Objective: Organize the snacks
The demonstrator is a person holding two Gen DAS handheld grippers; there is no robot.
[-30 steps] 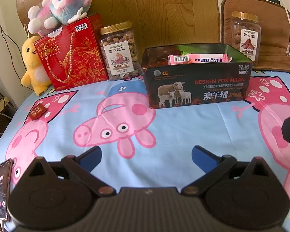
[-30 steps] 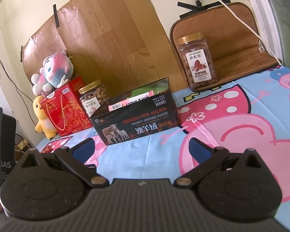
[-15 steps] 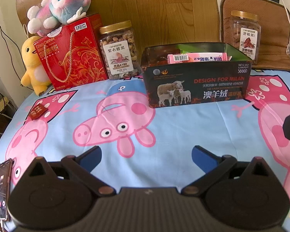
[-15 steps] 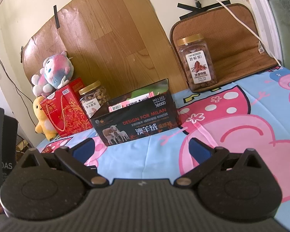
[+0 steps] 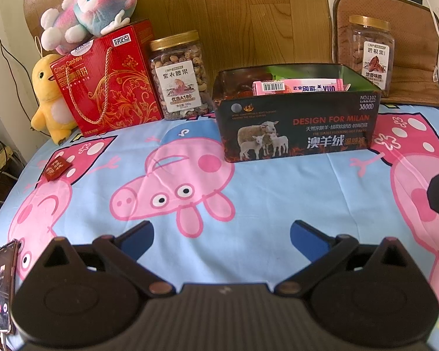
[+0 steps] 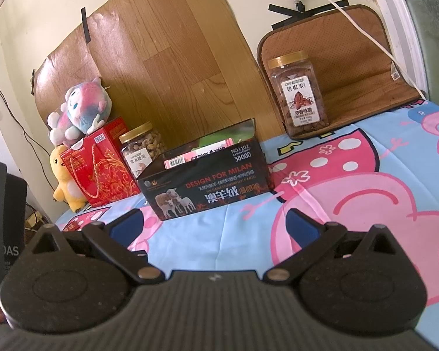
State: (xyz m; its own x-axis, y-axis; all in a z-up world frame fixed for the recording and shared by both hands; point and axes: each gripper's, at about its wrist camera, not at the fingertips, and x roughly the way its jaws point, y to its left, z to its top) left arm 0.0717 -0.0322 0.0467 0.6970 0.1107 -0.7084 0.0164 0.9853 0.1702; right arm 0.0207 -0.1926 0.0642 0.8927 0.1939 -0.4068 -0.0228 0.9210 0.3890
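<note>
While both tools hover above the tabletop [image 5: 248, 193], the left gripper [image 5: 221, 235] has its fingers spread wide and empty, and the right gripper [image 6: 214, 223] is likewise released, grasping nothing. The black box [image 5: 297, 128] stands ahead of both, open at the top, with a pink snack pack [image 5: 298, 87] lying inside it. A nut jar [image 5: 180, 76] stands just left of the box, beside a red carton [image 5: 108, 79]. A second jar [image 6: 300, 95] stands behind the box to its right, on a brown mat [image 6: 351, 58]. A small red packet [image 5: 56, 169] lies far left on the cloth.
</note>
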